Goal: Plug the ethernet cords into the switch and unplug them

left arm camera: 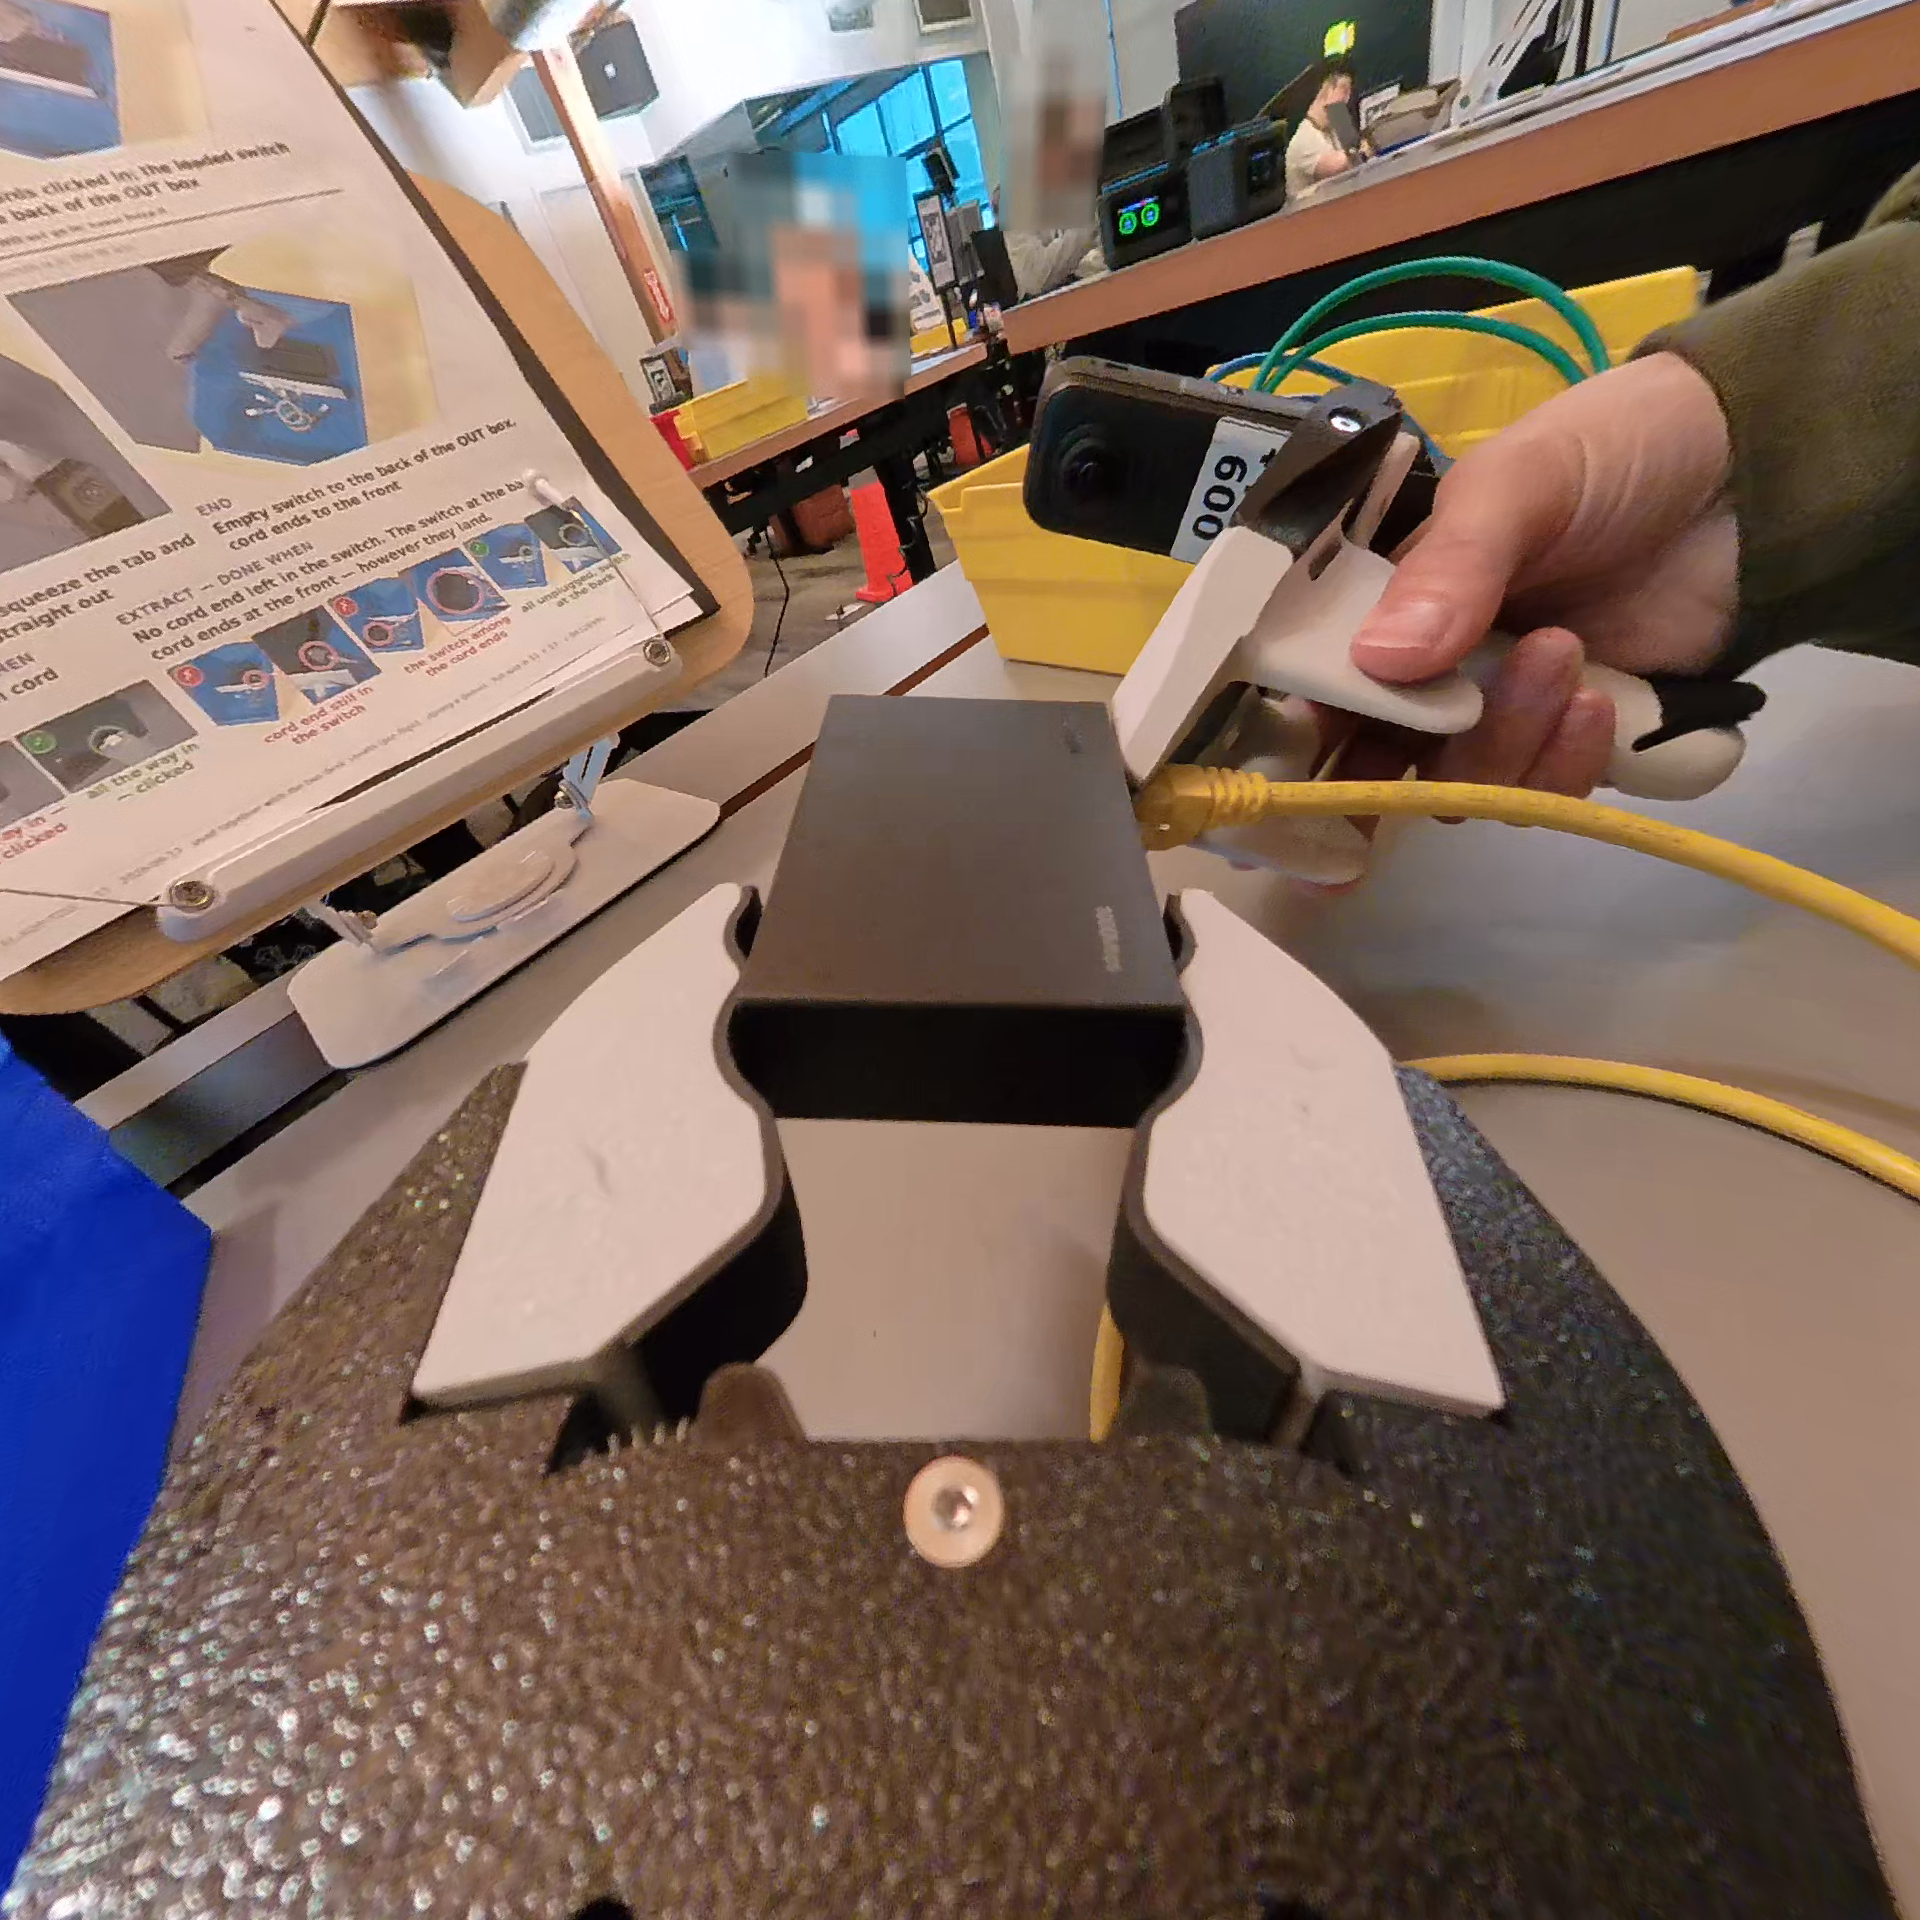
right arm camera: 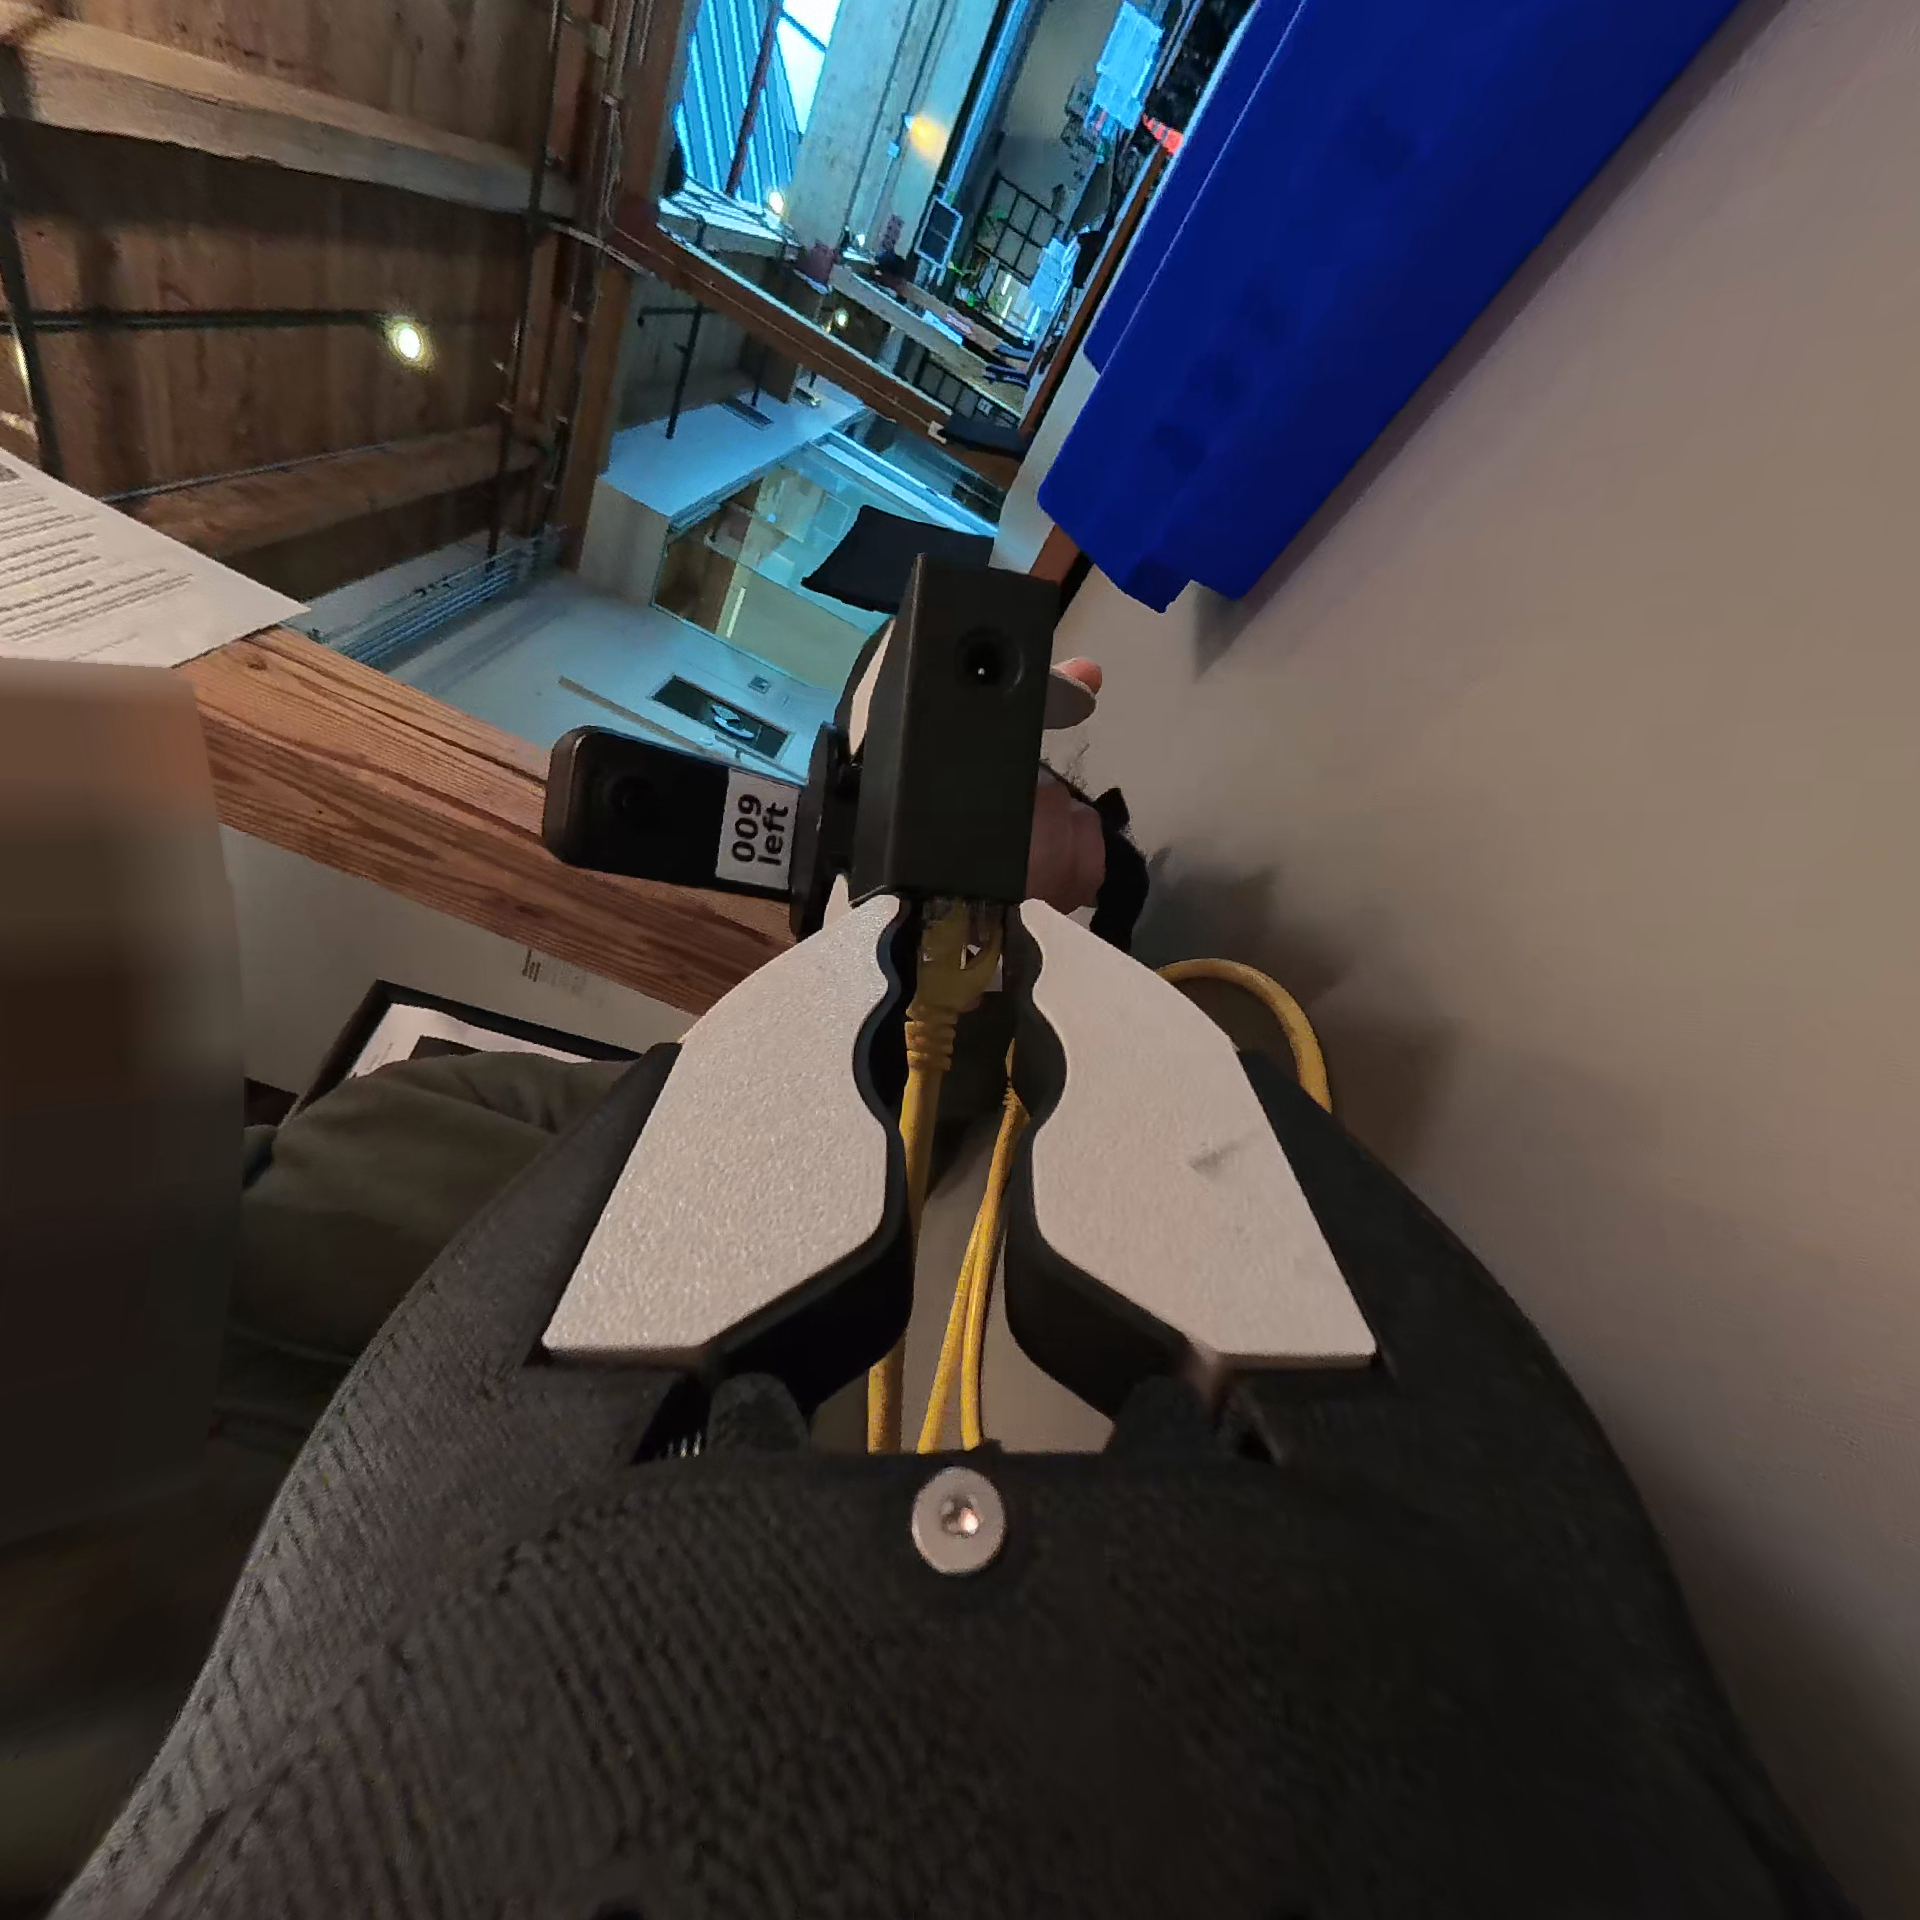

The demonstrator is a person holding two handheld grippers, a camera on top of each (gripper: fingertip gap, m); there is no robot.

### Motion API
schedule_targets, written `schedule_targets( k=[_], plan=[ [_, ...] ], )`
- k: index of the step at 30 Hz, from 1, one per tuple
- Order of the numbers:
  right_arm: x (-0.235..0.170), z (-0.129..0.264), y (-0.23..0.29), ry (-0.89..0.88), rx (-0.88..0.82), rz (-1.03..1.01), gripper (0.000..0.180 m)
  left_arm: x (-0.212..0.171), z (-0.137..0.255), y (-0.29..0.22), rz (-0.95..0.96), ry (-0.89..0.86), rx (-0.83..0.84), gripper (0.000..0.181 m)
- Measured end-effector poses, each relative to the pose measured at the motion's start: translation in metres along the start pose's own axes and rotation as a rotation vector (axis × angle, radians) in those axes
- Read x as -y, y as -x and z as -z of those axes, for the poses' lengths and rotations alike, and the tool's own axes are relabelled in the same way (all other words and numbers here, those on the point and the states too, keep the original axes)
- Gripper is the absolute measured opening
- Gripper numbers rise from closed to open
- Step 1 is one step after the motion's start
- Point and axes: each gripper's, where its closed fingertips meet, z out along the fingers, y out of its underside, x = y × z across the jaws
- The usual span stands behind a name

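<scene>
In the left wrist view, your left gripper clamps the near end of the black switch above the grey table; at its right side, your right gripper pinches the yellow cord plug. A yellow bin sits beyond.

In the right wrist view, tilted sideways, the fingers close around the plug at the switch's port, blue bin far right.

A printed instruction sheet with pictures stands on a wooden stand at ten o'clock. A white sticker sits on the right gripper's camera at one o'clock; another white sticker on the left gripper's camera.
</scene>
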Motion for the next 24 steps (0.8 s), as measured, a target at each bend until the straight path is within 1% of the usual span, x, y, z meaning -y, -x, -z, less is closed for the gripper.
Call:
schedule_targets(
  k=[4,10,12,15,19,21,24],
  plan=[
    [-0.006,0.001,0.000,-0.057,-0.001,0.020,0.015,-0.002,0.000,-0.005,-0.030,-0.003,-0.075,0.072],
    [-0.016,0.007,-0.003,-0.168,-0.005,0.006,0.015,-0.005,-0.008,-0.013,-0.113,0.002,-0.288,0.072],
    [-0.014,0.010,-0.005,-0.215,0.006,0.014,0.014,-0.004,-0.013,-0.012,-0.164,-0.008,-0.331,0.072],
    [-0.011,0.013,-0.007,-0.249,0.009,0.028,0.014,-0.003,-0.020,-0.011,-0.217,-0.044,-0.342,0.072],
    [-0.013,0.016,-0.001,-0.176,-0.054,0.122,0.014,0.002,-0.019,-0.014,-0.265,-0.119,-0.309,0.072],
    [-0.011,0.017,-0.001,-0.155,-0.086,0.164,0.014,0.003,-0.020,-0.012,-0.288,-0.121,-0.282,0.072],
    [-0.010,0.017,-0.002,-0.108,-0.135,0.208,0.014,-0.001,-0.021,-0.011,-0.247,-0.103,-0.269,0.072]
  ],
)
